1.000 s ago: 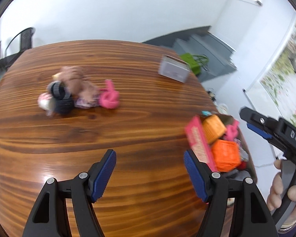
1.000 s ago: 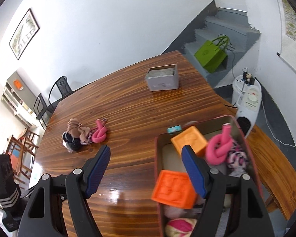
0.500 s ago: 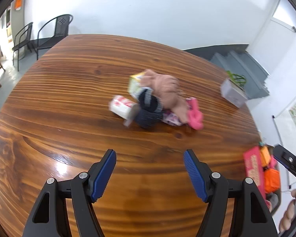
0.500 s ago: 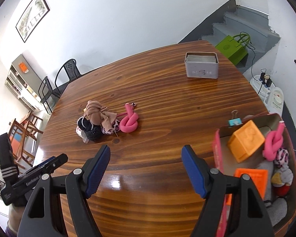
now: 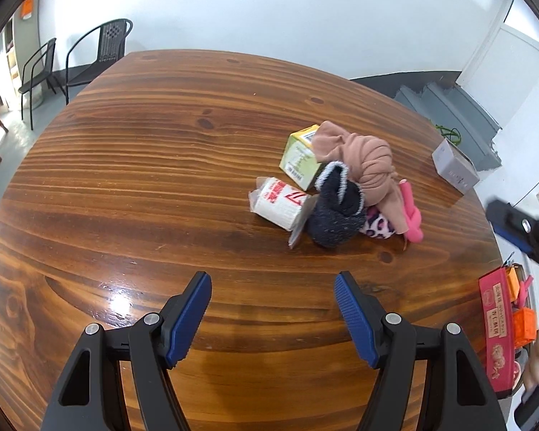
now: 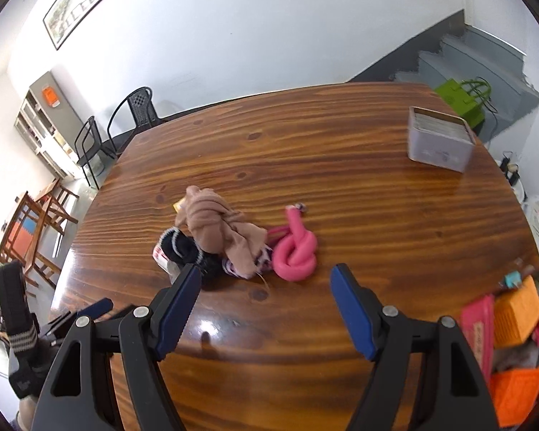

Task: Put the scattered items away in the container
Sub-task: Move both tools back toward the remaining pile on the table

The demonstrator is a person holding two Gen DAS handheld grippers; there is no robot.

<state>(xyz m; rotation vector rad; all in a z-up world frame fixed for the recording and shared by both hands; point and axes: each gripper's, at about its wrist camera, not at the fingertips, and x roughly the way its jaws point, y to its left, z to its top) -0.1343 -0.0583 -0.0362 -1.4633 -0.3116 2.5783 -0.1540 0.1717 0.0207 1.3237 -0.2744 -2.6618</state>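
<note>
Sitting mid-table, your pile [image 5: 336, 194] is one tight cluster: tan knotted cloth [image 6: 215, 228] on top, dark fuzzy sock [image 5: 336, 215] under it, pink knotted tube [image 6: 296, 251] touching at its 3 o'clock, white packet [image 5: 280, 203] and green carton [image 5: 300, 161] at its 9 in your left view. Your container [image 6: 510, 355] waits at 4 o'clock, already holding orange blocks [image 6: 517, 310]. A grey tin [image 6: 440, 143] stands well apart at 1 o'clock. Both your left gripper [image 5: 273, 312] and right gripper [image 6: 266, 309] gape wide, holding nothing.
</note>
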